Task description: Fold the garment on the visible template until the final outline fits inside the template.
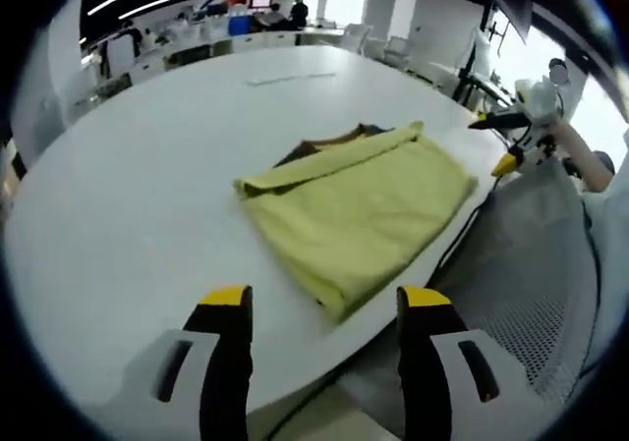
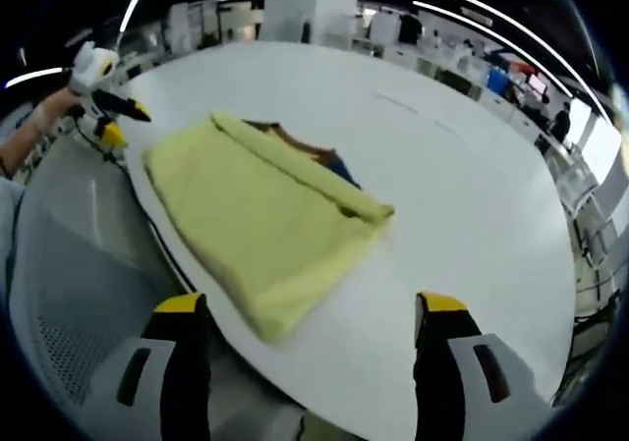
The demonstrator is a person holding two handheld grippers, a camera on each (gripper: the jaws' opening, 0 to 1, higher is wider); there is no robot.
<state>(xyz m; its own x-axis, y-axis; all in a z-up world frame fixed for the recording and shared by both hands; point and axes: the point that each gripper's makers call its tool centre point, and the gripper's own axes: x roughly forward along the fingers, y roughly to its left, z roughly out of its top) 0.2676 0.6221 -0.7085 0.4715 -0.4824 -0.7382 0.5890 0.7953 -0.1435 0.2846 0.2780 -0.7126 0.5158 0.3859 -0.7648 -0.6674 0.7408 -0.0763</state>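
yellow folded garment on table

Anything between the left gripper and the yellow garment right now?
No: in the left gripper view, just bare white table separates the open left gripper from the folded yellow garment.

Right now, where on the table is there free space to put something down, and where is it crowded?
The white table is bare on the far side of the folded yellow garment, up to the far rim, and beside it away from the mesh chair. It is crowded at the near edge, where the garment lies close to the rim, by the chair.
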